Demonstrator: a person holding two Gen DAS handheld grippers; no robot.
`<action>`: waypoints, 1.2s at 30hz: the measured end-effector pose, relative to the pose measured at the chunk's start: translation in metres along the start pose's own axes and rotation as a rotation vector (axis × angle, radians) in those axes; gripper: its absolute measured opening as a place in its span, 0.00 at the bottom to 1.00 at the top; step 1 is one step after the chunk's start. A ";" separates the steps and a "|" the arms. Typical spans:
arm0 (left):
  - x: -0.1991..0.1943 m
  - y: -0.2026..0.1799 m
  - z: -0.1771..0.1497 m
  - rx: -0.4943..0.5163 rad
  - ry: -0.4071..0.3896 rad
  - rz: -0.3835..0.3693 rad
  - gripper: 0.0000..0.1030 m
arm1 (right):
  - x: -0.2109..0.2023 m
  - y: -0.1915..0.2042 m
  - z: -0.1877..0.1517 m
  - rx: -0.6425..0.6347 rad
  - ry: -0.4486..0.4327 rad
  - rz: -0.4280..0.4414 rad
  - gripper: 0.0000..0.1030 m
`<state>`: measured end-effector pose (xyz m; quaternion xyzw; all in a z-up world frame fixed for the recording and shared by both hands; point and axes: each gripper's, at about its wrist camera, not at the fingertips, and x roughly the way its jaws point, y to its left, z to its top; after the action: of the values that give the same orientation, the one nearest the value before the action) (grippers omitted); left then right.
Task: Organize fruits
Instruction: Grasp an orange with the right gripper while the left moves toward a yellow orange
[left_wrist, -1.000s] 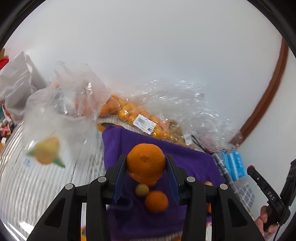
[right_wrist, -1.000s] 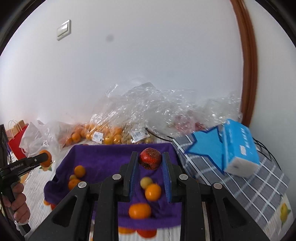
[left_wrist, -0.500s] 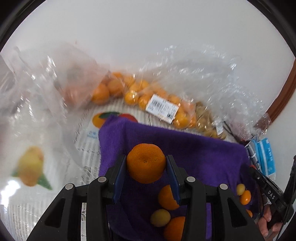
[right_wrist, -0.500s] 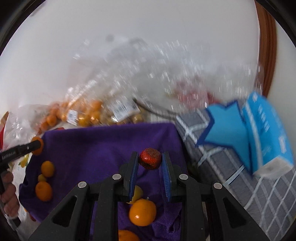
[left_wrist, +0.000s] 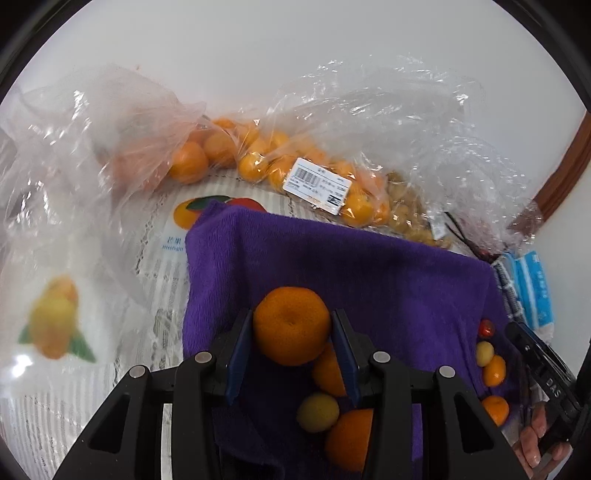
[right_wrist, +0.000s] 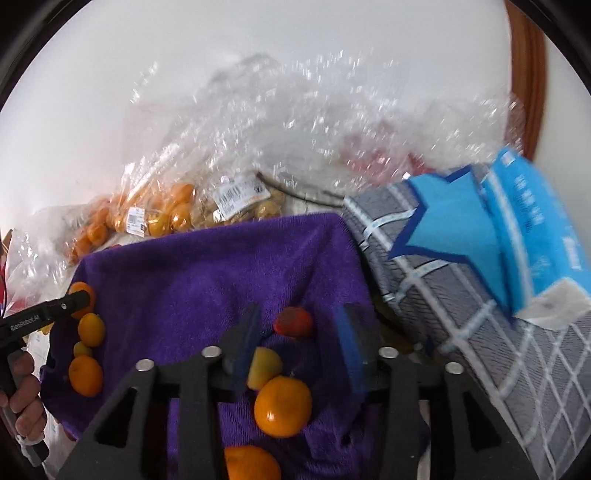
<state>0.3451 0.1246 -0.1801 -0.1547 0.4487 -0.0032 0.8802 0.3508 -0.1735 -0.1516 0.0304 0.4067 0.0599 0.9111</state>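
We kept the left gripper (left_wrist: 291, 338) clamped across the firm orange (left_wrist: 291, 325), while the right gripper (right_wrist: 295, 339) stood open around a seemingly soft red fruit (right_wrist: 293, 322).

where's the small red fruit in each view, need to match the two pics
Left wrist view: the small red fruit lies at the far right edge of the purple towel, above a yellow fruit and an orange one.
Right wrist view: the small red fruit lies on the towel at centre, between the open jaws of the right gripper.
Shared landmark: the purple towel.
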 end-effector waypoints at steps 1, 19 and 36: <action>-0.006 0.002 -0.003 -0.011 -0.008 -0.011 0.40 | -0.009 0.001 -0.002 -0.006 -0.016 -0.011 0.58; -0.090 0.024 -0.112 0.013 -0.164 -0.093 0.48 | -0.103 0.050 -0.114 -0.128 -0.022 0.074 0.61; -0.081 0.036 -0.137 -0.020 -0.156 -0.155 0.42 | -0.075 0.074 -0.150 -0.170 0.065 0.054 0.32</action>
<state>0.1836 0.1335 -0.2008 -0.1973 0.3654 -0.0547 0.9081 0.1835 -0.1088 -0.1887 -0.0381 0.4287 0.1195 0.8947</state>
